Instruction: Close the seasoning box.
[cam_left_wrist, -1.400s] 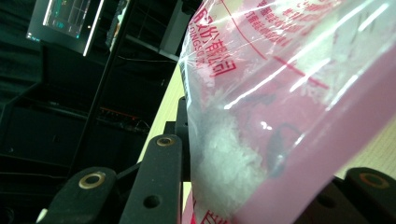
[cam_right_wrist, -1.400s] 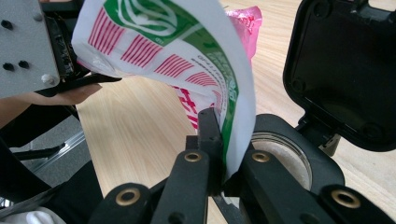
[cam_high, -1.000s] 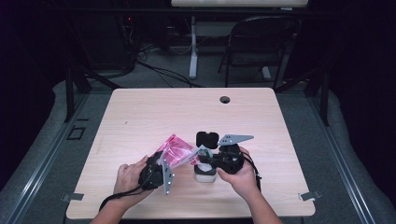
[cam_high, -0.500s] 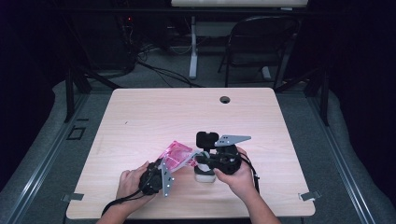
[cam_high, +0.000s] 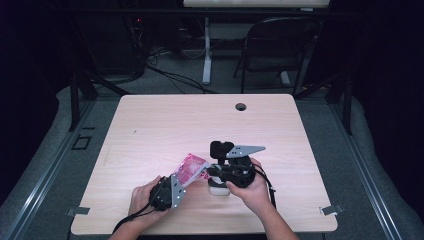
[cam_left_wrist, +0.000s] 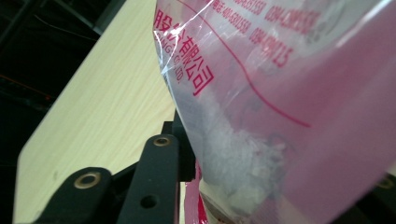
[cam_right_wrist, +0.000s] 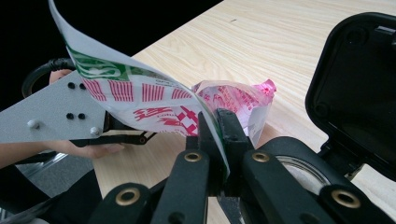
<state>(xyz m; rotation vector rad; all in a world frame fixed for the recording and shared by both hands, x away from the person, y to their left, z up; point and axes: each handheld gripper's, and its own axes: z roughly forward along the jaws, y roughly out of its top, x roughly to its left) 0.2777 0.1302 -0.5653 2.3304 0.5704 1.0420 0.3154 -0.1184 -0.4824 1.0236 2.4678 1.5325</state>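
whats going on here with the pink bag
A person at a wooden table grips a pink printed packet with two handheld grippers. The left gripper holds its lower end; the right gripper is shut on its top edge. A small white container with an open black lid stands below.

Glossy crinkled pink plastic bag, translucent film; pale matt wood-grain table; matt black plastic jaws, speckled grey metal plate.
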